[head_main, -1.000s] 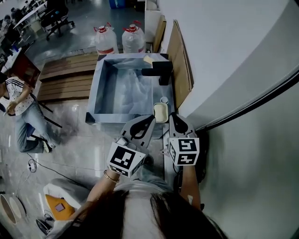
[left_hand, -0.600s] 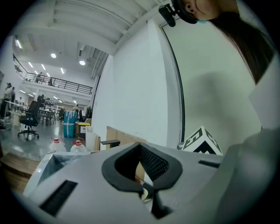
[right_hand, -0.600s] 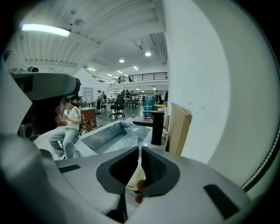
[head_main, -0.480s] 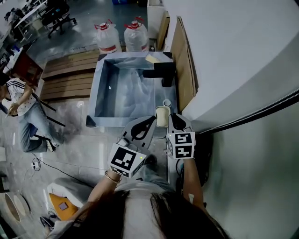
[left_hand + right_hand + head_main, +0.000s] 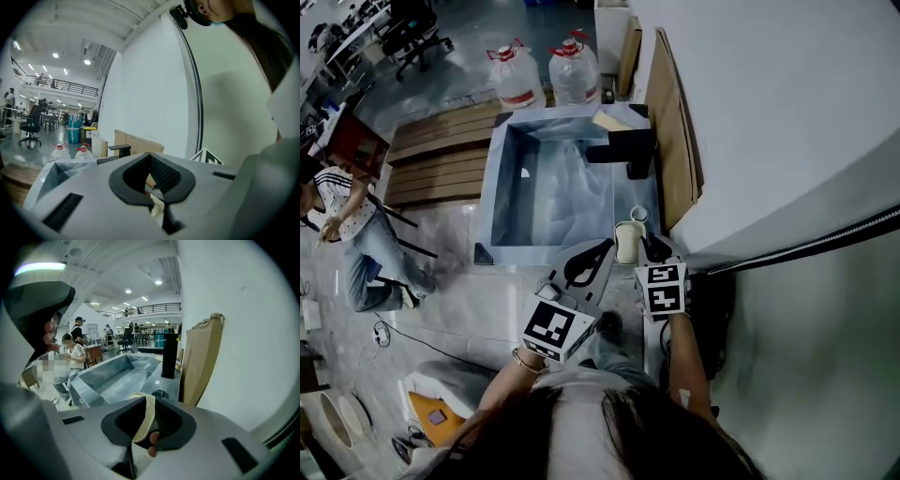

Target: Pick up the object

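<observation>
A cream container (image 5: 626, 242) stands on the front right rim of a steel sink (image 5: 501, 192). My right gripper (image 5: 648, 247) reaches it from the near side. In the right gripper view the container's thin wall (image 5: 144, 416) sits pinched between the two black jaws of the right gripper (image 5: 151, 398). My left gripper (image 5: 602, 247) is just left of the container with its bowed jaws meeting at the tips, holding nothing. Through the loop of the left gripper (image 5: 149, 153) a bit of the cream container (image 5: 156, 203) shows.
A black faucet (image 5: 623, 148) stands at the sink's far right and a small round fitting (image 5: 637, 214) lies beyond the container. A cardboard panel (image 5: 675, 141) leans on the white wall at right. Two water jugs (image 5: 514, 80) stand behind the sink. A person (image 5: 337, 211) sits at left.
Both grippers have moved forward toward the sink's front right rim, and the right gripper's jaws now reach the cream container. The container has stayed in its place on the rim.
</observation>
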### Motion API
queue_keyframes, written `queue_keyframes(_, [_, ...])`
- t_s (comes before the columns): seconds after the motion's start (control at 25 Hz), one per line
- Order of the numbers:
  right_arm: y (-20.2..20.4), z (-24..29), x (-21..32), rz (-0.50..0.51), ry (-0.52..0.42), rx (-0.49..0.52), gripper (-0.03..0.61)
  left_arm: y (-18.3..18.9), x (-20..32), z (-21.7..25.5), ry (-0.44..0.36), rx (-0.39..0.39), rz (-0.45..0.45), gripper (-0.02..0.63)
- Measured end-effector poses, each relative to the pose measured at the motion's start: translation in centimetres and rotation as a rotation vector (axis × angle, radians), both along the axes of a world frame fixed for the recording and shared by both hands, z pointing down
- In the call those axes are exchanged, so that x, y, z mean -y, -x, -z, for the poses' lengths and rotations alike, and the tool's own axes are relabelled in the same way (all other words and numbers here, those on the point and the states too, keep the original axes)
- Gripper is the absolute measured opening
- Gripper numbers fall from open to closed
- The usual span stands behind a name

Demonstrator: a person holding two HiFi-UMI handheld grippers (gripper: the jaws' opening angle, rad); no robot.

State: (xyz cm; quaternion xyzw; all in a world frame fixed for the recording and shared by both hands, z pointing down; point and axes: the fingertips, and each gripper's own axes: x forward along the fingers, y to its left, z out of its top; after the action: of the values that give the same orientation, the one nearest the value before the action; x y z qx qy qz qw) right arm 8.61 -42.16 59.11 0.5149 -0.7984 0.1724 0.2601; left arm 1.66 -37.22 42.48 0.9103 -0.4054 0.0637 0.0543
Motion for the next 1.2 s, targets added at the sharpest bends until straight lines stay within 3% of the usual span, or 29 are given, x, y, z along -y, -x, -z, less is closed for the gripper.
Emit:
queue_keyframes(0.32, [-0.4, -3.6, 0.8, -0.01, 0.116, -0.031, 0.077, 0.2, 1.3, -1.5, 0.038, 0.02, 0.003, 0.009])
queue_keyframes(0.84, [-0.5, -5.9, 1.6, -0.029, 0.212, -0.067, 0.077, 1.5, 2.7, -3.2, 0.079, 0.032, 0.045, 0.009])
queue_keyframes(1.04, [-0.4, -5.9, 1.4, -0.061, 0.226, -0.046, 0.067, 1.8, 2.4, -3.2, 0.079, 0.028, 0.05, 0.009])
queue_keyframes(1.2, [-0.2, -5.8, 1.6, -0.111, 0.213, 0.028, 0.043, 2.1, 1.9, -3.1, 0.077, 0.027, 0.061, 0.009])
